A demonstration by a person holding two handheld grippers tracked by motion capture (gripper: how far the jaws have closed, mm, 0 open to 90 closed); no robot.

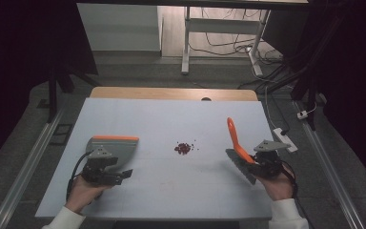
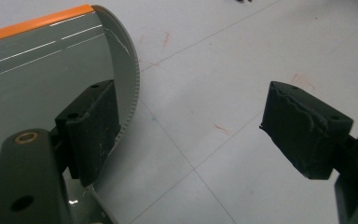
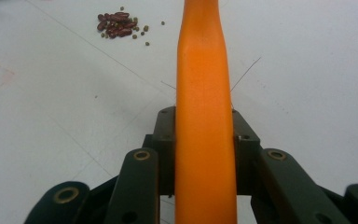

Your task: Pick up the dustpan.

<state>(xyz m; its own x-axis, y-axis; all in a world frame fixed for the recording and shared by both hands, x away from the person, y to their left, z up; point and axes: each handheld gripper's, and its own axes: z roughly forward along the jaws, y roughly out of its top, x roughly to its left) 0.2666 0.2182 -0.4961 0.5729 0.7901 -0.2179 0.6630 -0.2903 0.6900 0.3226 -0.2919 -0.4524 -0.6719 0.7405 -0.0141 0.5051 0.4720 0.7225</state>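
A grey dustpan (image 1: 116, 145) with an orange front strip lies flat on the white table cover (image 1: 171, 114) at the left. My left gripper (image 1: 110, 168) sits at its near edge and stands open. In the left gripper view the dustpan's curved rim (image 2: 128, 84) runs beside one jaw, and only bare table lies between the jaws (image 2: 200, 135). My right gripper (image 1: 262, 160) is shut on a long orange handle (image 1: 233, 136) that rises up and away from it (image 3: 203, 70). A small pile of dark red beans (image 1: 183, 148) lies mid-table, between the two grippers (image 3: 116, 24).
A wooden strip (image 1: 171, 93) shows along the table's far edge. Beyond it stand white desk legs (image 1: 186, 47) and loose cables on the floor. A white power strip (image 1: 286, 138) lies off the right edge. Metal rails run along both sides.
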